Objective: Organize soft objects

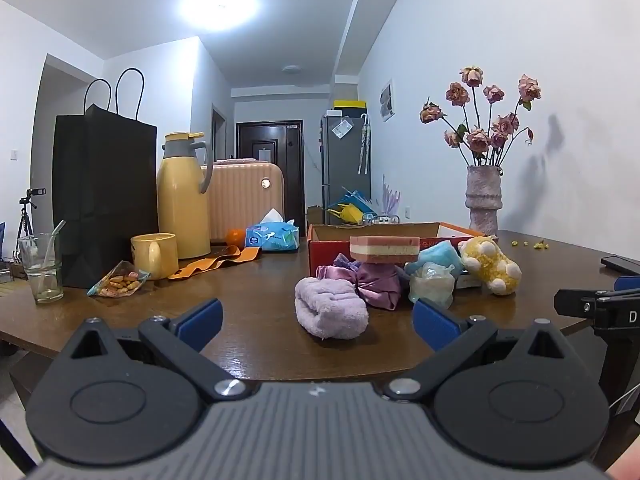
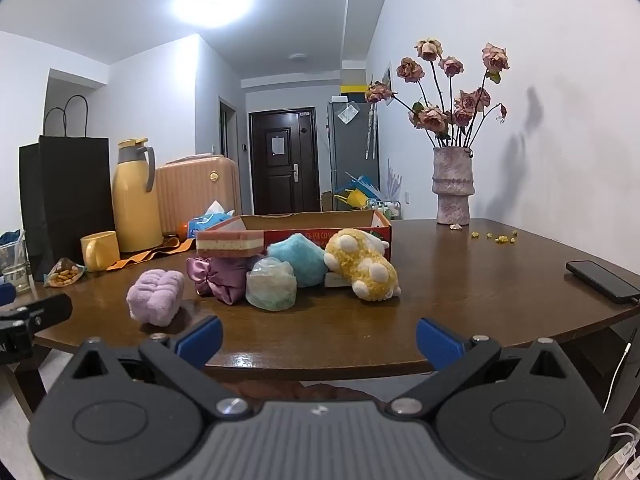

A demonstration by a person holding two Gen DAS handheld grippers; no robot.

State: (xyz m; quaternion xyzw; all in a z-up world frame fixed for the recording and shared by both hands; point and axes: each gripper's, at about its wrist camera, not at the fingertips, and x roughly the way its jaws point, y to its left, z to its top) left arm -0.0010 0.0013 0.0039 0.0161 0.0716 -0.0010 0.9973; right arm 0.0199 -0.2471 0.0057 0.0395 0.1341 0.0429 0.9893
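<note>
Soft things lie in a cluster in front of a red cardboard box (image 1: 320,258) (image 2: 384,232): a rolled lilac towel (image 1: 330,312) (image 2: 156,296), a purple satin bundle (image 1: 378,286) (image 2: 220,276), a pink-and-cream sponge (image 1: 384,247) (image 2: 230,242) resting on it, a pale translucent bundle (image 1: 432,284) (image 2: 272,286), a blue fluffy piece (image 1: 436,254) (image 2: 298,258) and a yellow plush with white knobs (image 1: 490,266) (image 2: 364,266). My left gripper (image 1: 318,322) is open at the table's near edge, just short of the towel. My right gripper (image 2: 318,342) is open too, nothing between its fingers.
On the brown table (image 2: 480,280) stand a black paper bag (image 1: 104,200), a yellow thermos (image 1: 184,196), a yellow mug (image 1: 154,254), a glass (image 1: 40,268), a snack packet (image 1: 118,282), a tissue pack (image 1: 272,236), a vase of dried roses (image 2: 452,188) and a phone (image 2: 602,282).
</note>
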